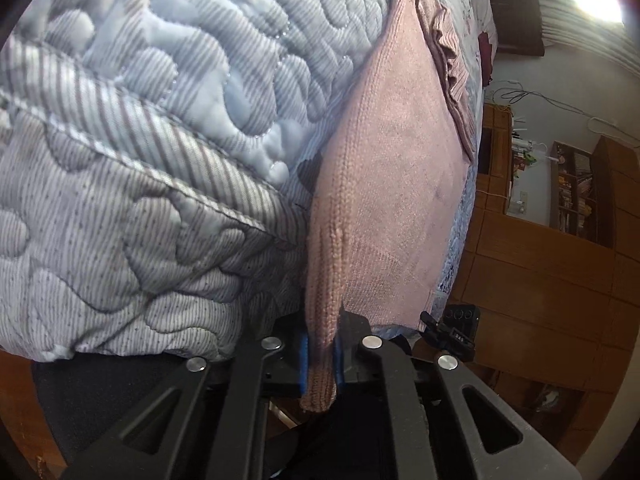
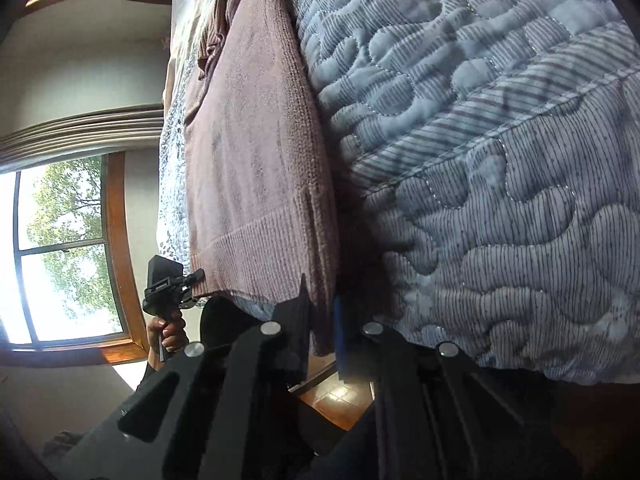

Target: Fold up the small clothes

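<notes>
A pink knitted sweater lies on the quilted bed, its ribbed hem toward me. My left gripper is shut on one hem corner, the knit pinched between the blue pads. In the right wrist view the same pink sweater stretches away, and my right gripper is shut on the other hem corner. Across the hem in each view I see the opposite gripper: the right one and the left one, held by a hand. The sleeves are bunched at the sweater's far end.
A blue-grey striped quilt covers the bed and drops over its edge. Wooden cabinets and shelves stand beyond the bed on one side. A window with a wooden frame is on the other side. Wooden floor shows below.
</notes>
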Demonstrator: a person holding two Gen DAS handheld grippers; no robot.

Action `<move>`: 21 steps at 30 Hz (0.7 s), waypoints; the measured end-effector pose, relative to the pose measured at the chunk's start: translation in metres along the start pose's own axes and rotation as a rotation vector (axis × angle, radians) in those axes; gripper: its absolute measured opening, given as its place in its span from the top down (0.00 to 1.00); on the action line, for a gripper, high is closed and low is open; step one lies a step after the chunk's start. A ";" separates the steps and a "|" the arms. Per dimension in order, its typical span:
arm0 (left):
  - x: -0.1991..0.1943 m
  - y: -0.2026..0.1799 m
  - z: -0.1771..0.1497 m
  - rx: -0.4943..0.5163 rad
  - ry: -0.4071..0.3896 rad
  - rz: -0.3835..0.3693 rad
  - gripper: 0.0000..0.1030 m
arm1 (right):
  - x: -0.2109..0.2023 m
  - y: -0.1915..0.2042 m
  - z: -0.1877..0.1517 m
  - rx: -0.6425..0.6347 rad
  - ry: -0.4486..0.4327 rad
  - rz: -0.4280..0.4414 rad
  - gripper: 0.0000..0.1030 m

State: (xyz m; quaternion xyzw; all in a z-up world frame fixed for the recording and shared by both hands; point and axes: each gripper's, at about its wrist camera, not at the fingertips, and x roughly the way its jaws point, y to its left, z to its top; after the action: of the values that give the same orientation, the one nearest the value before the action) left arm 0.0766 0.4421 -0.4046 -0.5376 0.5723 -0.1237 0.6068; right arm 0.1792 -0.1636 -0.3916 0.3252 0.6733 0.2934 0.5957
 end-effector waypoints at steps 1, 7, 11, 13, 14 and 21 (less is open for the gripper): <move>-0.005 -0.003 -0.002 -0.006 -0.021 -0.029 0.92 | -0.005 0.003 -0.002 0.002 -0.014 0.025 0.93; -0.041 -0.042 -0.013 0.038 -0.127 -0.193 0.93 | -0.042 0.044 -0.004 -0.051 -0.102 0.158 0.93; -0.062 -0.077 -0.006 0.070 -0.187 -0.288 0.93 | -0.063 0.078 0.008 -0.089 -0.160 0.223 0.93; -0.070 -0.094 0.001 0.085 -0.208 -0.324 0.93 | -0.072 0.097 0.018 -0.113 -0.182 0.244 0.93; -0.074 -0.103 0.005 0.094 -0.217 -0.337 0.93 | -0.073 0.108 0.024 -0.123 -0.191 0.249 0.93; -0.098 -0.156 0.052 0.140 -0.287 -0.412 0.93 | -0.093 0.168 0.092 -0.192 -0.248 0.260 0.93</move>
State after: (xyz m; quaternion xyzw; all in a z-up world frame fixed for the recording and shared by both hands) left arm 0.1618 0.4824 -0.2377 -0.6115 0.3488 -0.2068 0.6795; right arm 0.2926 -0.1327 -0.2147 0.3847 0.5160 0.3883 0.6595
